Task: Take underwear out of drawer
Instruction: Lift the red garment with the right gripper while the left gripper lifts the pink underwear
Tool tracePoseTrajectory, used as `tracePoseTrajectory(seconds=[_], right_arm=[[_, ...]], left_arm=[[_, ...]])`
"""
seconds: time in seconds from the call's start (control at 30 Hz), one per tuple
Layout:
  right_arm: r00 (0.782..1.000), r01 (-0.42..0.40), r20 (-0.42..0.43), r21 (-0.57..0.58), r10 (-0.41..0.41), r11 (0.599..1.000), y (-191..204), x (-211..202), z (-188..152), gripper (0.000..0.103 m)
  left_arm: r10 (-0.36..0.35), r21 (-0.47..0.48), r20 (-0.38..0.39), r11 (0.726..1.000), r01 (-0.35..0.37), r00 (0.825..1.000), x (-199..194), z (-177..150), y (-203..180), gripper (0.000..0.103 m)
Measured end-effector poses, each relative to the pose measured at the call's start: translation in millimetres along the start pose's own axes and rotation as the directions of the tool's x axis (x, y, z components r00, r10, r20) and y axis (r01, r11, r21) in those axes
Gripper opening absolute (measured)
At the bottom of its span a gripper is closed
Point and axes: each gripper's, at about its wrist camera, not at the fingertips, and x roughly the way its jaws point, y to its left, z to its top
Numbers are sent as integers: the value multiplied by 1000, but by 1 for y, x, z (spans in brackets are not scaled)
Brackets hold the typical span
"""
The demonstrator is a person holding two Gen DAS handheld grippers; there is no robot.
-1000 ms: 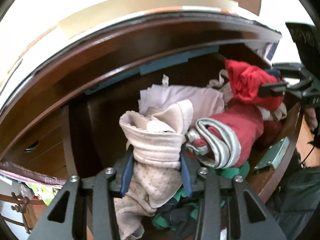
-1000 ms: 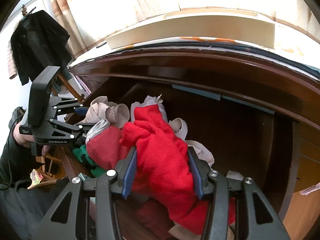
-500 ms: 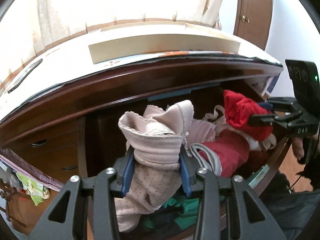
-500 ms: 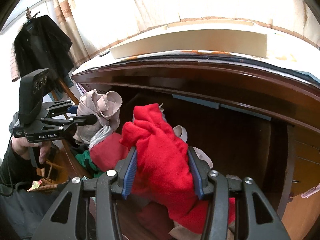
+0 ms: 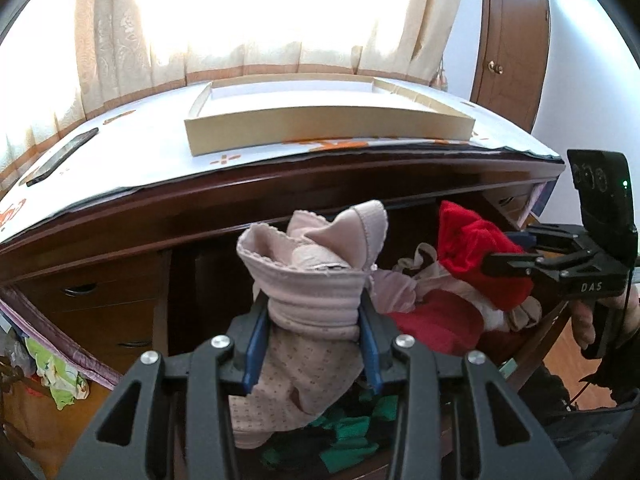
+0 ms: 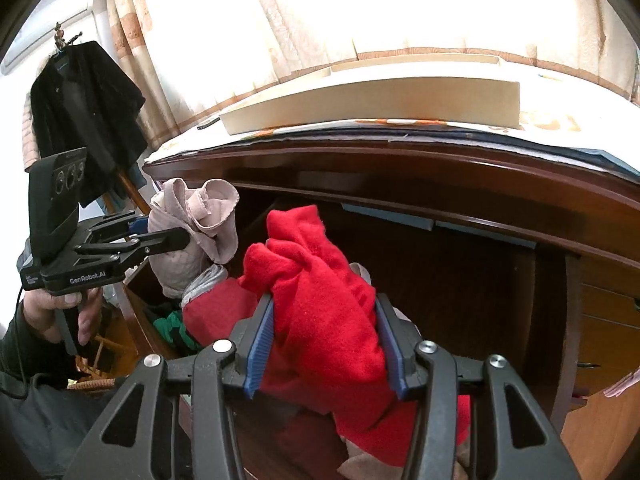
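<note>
Pink underwear (image 5: 312, 304) clamped in left gripper (image 5: 312, 344); red garment (image 6: 324, 300) in right gripper (image 6: 324, 344).

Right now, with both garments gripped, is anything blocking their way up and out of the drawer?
Nothing visible does. The left gripper holds the pink underwear, the right gripper holds the red garment; both are bunched above the clothes pile, with open space toward the camera.

Both wrist views close, facing open drawer (image 5: 520, 364); shared.

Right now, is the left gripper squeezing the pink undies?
Touching. In the left wrist view, the left gripper has both blue pads pressed against the bunched pink underwear.
</note>
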Motion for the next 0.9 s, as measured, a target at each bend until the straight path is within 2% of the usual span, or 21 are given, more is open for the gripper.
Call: tracePoseTrajectory(seconds=[0.9], right_arm=[[988,-50,144,-35,54,998,20,-14,-6,50]], left_arm=[[0,-38,157,999,6,988,-20,-5,-5,39]])
